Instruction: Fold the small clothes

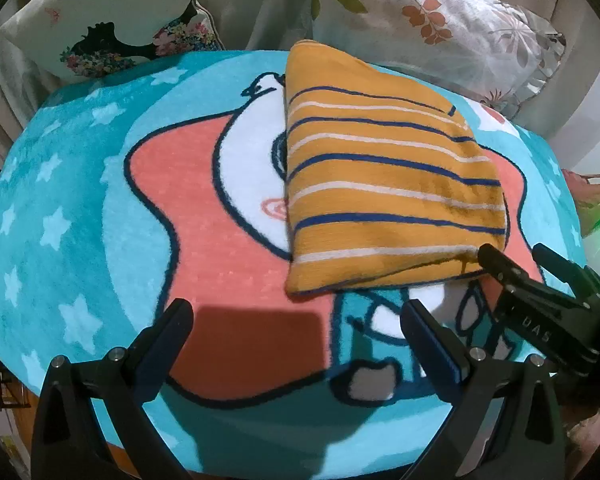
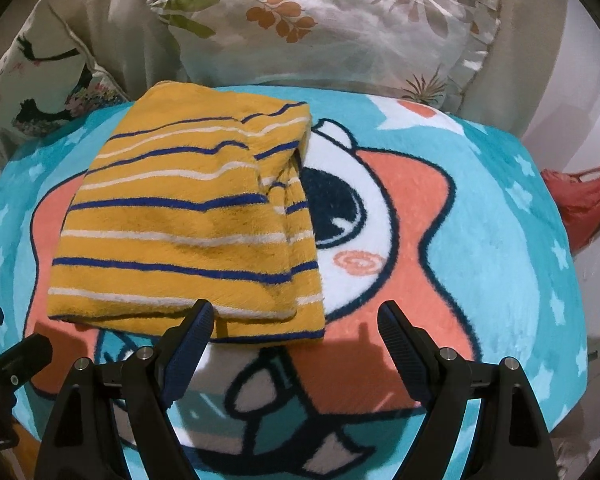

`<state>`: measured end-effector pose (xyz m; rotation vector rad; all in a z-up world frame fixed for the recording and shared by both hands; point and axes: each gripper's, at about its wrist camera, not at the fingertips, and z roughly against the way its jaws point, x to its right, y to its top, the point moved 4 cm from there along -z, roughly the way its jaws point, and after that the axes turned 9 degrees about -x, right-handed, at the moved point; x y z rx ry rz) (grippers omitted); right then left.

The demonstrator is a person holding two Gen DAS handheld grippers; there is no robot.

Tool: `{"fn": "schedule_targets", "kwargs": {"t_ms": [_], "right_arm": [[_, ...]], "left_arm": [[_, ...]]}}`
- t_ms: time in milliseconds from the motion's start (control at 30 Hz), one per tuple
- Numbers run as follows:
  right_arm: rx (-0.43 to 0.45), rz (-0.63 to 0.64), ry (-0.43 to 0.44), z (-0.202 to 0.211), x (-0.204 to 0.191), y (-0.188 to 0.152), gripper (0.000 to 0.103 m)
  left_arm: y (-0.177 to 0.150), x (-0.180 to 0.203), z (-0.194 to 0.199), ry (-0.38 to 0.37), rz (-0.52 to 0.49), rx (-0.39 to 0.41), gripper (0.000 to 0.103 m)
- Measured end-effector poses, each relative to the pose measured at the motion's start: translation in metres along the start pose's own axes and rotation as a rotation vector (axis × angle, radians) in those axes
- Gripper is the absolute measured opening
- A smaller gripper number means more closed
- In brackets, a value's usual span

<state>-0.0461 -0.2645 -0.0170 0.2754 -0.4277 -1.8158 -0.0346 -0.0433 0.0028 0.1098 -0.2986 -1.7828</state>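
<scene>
A folded yellow garment with blue and white stripes (image 1: pixel 384 184) lies on a round turquoise cartoon mat (image 1: pixel 80 200). My left gripper (image 1: pixel 296 316) is open and empty, just short of the garment's near left corner. The right gripper (image 1: pixel 516 260) shows in the left wrist view at the garment's near right corner. In the right wrist view the garment (image 2: pixel 188 228) lies left of centre on the mat (image 2: pixel 500 248). My right gripper (image 2: pixel 296 320) is open at its near edge, the left finger (image 2: pixel 196 324) close to the hem. The left gripper (image 2: pixel 4 336) shows at lower left.
Two patterned pillows stand behind the mat: one with a black-and-floral print (image 1: pixel 112 12) at the left, one with leaves (image 1: pixel 432 16) at the right. A red bag (image 2: pixel 584 196) lies beyond the mat's right edge. The mat's front edge drops off near my grippers.
</scene>
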Motion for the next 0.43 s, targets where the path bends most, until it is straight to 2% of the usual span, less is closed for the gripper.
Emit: {"fn": "schedule_targets", "kwargs": {"t_ms": [433], "right_arm": [[0.01,0.07,0.033,-0.002,0.009,0.004,0.087]], "left_arm": [[-0.002,0.019,0.0,0.013,0.045,0.009,0.103]]}}
